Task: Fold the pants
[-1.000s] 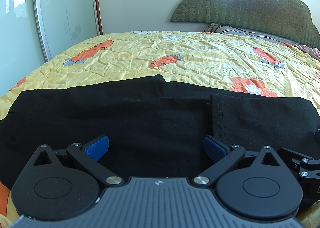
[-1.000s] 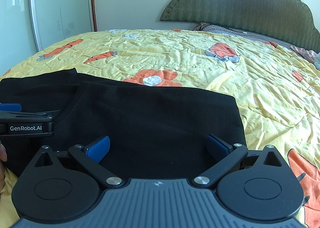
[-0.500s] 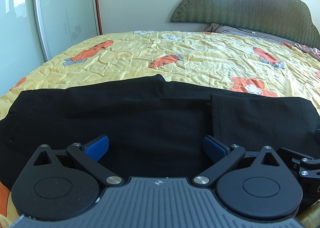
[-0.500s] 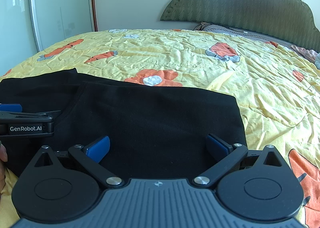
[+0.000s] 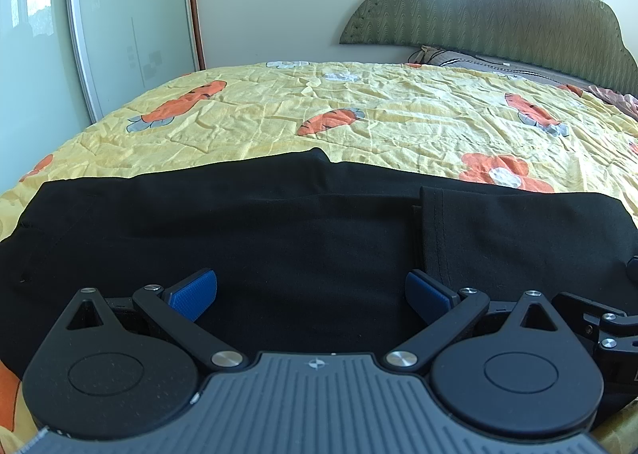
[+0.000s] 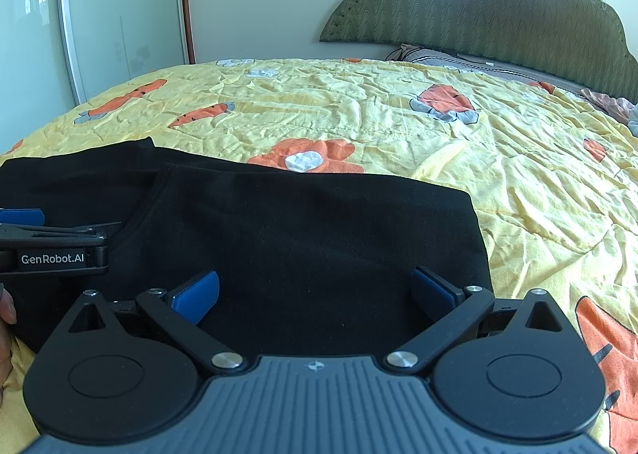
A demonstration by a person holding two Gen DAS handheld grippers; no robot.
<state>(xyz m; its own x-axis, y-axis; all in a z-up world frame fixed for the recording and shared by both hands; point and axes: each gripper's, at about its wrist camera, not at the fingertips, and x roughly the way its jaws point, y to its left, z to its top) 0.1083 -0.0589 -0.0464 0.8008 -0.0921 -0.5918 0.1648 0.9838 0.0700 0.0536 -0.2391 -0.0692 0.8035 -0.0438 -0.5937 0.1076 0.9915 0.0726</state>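
A bed (image 5: 398, 115) covered by a yellow quilt printed with orange carrots and flowers is seen beneath a scalloped green headboard (image 5: 498, 11), with a mirrored wardrobe door (image 5: 127, 27) at the left wall. The black pants (image 5: 279, 230) are laid flat across the near part of the bed, folded so that a hemmed layer (image 5: 518, 230) is lapped over the right portion; its stitched edge is seen running from front to back. The far edge of the pants is marked by a small raised peak near the middle, and beyond it a broad stretch of bare quilt is left up to the pillows. In the right wrist view the right edge of the pants (image 6: 319, 238) is seen ending in a squared corner, with open quilt beside it. The left tongs (image 5: 311, 294) are held wide apart above the cloth, with nothing gripped. The right tongs (image 6: 315, 296) are likewise spread wide over the folded layer, and nothing is clasped between their blue pads (image 6: 195, 294).
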